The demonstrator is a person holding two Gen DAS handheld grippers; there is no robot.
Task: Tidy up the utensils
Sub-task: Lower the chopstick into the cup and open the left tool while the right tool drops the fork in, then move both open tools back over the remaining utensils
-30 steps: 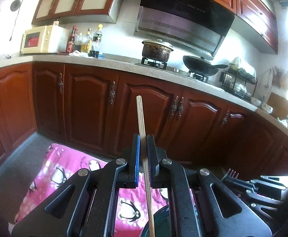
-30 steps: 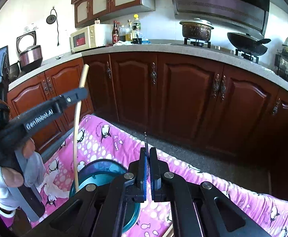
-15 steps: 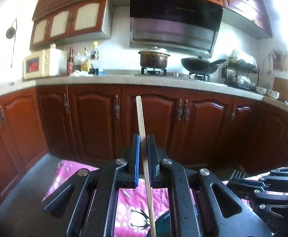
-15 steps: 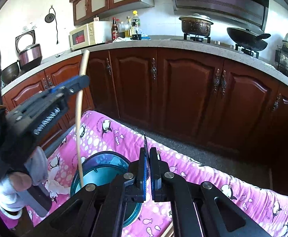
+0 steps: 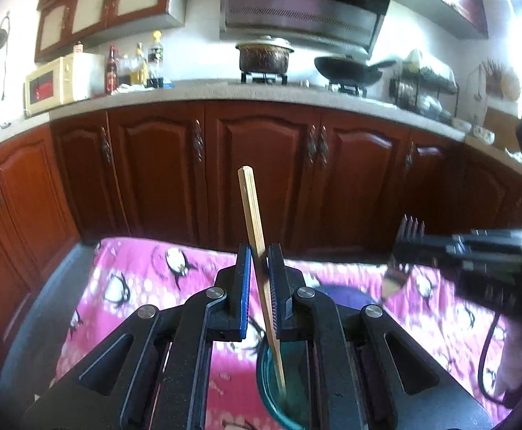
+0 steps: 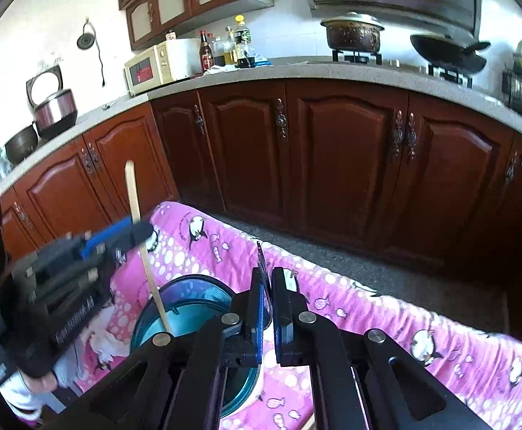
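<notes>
Chopstick (image 5: 257, 236) stands between left gripper (image 5: 259, 279) pads.

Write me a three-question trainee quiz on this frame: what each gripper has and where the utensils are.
1. True or false: the left gripper holds the chopstick lying flat.
2. What does the right gripper hold? A spoon, B fork, C knife.
3. Fill in: the chopstick's lower end sits inside the teal ____.

Key: 1 false, it stands nearly upright, slightly tilted. 2 B. 3 container.
</notes>
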